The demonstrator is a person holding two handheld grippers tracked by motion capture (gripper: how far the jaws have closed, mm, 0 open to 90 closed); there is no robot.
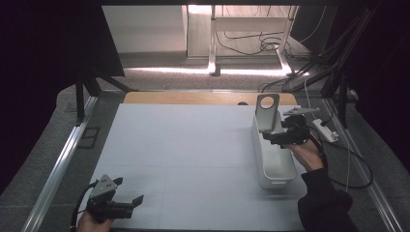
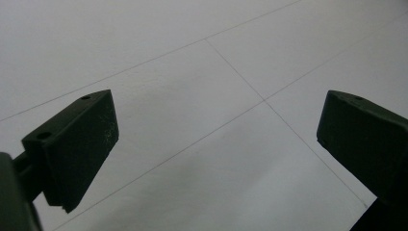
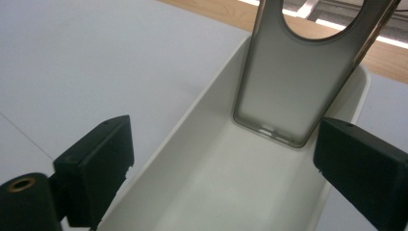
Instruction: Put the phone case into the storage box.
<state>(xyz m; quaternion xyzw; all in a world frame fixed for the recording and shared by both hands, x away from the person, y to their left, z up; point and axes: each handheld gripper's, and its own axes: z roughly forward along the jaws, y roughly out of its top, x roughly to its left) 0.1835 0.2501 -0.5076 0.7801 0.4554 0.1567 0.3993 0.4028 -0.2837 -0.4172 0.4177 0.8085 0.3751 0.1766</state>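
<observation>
A long white bin (image 1: 273, 166) stands on the right side of the white table (image 1: 183, 154). A clear phone case (image 1: 267, 112) with a round camera hole leans upright against the bin's far end. In the right gripper view the phone case (image 3: 293, 82) stands inside the bin (image 3: 202, 159) just beyond the jaws. My right gripper (image 1: 280, 137) hovers open over the bin, its jaws apart with nothing between them (image 3: 223, 154). My left gripper (image 1: 130, 203) rests open near the front left edge, over bare table (image 2: 216, 130).
A wooden strip (image 1: 193, 98) runs along the table's far edge. Metal rails (image 1: 58, 164) flank both sides. A white power strip (image 1: 325, 129) and cables lie right of the bin. Beyond the table are a desk frame and tangled cables (image 1: 261, 43).
</observation>
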